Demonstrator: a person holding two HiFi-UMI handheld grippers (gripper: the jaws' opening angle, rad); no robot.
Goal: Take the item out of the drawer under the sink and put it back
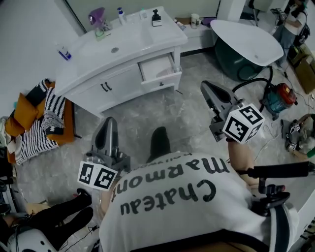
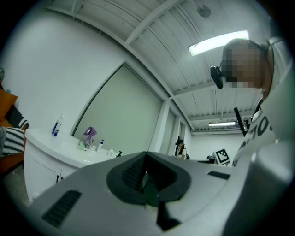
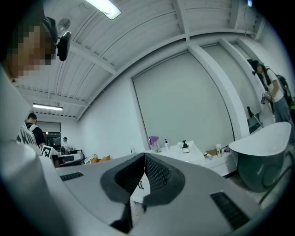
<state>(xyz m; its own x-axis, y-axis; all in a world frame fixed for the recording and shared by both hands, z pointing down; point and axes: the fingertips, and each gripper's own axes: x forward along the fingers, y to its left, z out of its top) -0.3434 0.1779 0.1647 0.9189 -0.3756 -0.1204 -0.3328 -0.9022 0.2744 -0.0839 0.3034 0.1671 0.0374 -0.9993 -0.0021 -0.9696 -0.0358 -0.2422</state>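
A white vanity with a sink stands ahead on the grey floor. Its right-hand drawer is pulled out, and the inside looks white and bare from here; I see no item in it. Both grippers hang over the floor, short of the vanity. My left gripper has its jaws together, tips meeting; a dark greenish patch shows low in the gap, and I cannot tell what it is. My right gripper is shut with nothing in it and points toward the vanity.
A dark green bathtub stands right of the vanity, with a red vacuum and cables beside it. An orange seat with striped cloth sits at left. Bottles line the vanity top. A person stands far right.
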